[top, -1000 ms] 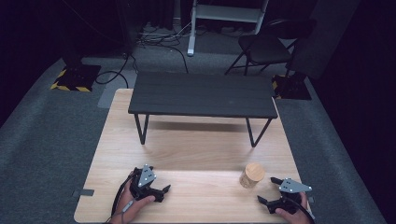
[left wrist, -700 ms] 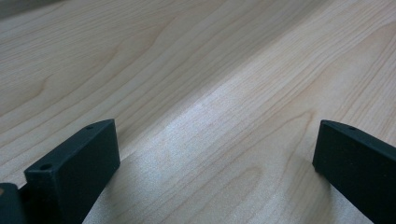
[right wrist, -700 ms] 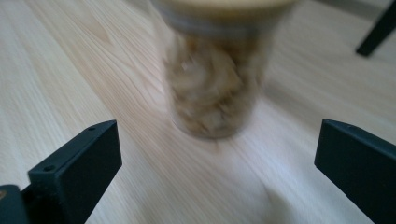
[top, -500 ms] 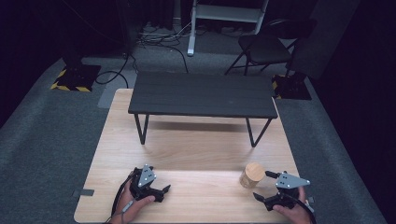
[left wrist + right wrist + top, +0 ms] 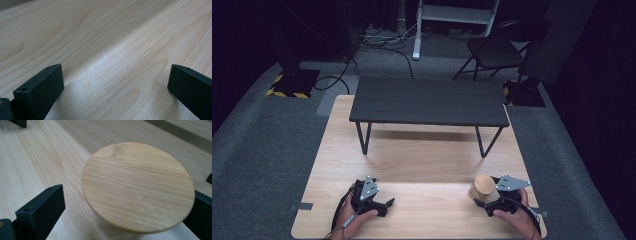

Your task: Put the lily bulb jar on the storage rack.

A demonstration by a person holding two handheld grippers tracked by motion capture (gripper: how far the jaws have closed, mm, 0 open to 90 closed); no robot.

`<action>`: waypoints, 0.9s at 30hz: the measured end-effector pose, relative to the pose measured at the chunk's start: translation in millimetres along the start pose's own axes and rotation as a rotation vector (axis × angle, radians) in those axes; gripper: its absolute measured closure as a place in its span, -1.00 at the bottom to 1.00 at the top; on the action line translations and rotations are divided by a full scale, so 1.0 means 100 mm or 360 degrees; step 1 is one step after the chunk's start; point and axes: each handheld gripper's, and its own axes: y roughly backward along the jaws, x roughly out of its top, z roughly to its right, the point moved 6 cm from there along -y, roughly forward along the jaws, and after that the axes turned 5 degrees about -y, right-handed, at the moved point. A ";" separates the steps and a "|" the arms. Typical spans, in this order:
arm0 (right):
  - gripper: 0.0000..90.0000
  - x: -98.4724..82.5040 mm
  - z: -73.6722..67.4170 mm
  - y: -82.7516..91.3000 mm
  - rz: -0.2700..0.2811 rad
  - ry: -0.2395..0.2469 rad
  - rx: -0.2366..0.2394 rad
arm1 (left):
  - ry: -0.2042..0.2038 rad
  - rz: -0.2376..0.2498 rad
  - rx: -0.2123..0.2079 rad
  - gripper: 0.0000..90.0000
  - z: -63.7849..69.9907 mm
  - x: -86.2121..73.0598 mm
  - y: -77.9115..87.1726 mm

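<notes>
A small jar with a round bamboo lid (image 5: 482,186) stands on the light wooden table (image 5: 422,165) near its front right. In the right gripper view the lid (image 5: 137,185) sits between my two black jaws, with a clear gap on the left side. My right gripper (image 5: 486,196) is open, held in a hand, its jaws flanking the jar from the right. My left gripper (image 5: 387,202) rests at the front left, open, and the left gripper view has bare wood between its fingers (image 5: 41,87).
A low black bench (image 5: 428,101) on thin metal legs stands across the far half of the table. Grey carpet surrounds the table; a folding chair (image 5: 497,50) and cables lie beyond it. Bare wood lies between the two grippers.
My right gripper has moved left and forward up to the jar, so its jaws now flank the lid. The left gripper has stayed put.
</notes>
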 end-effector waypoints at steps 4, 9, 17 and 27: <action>-0.92 0.02 0.02 -0.07 -0.0012 -0.0026 -0.0008 | 0.0000 0.0000 -0.0001 -0.99 0.00 0.00 0.00; -0.74 0.00 0.04 -0.13 -0.0006 -0.0041 -0.0019 | -0.0002 0.0000 -0.0002 -0.99 0.00 0.00 0.00; -0.46 -0.02 0.05 -0.17 0.0007 -0.0031 -0.0026 | -0.0002 0.0000 -0.0004 -0.99 0.00 0.00 0.00; -0.45 0.04 0.01 -0.16 -0.0010 -0.0026 -0.0022 | -0.0002 0.0001 -0.0004 -0.99 0.00 0.00 0.00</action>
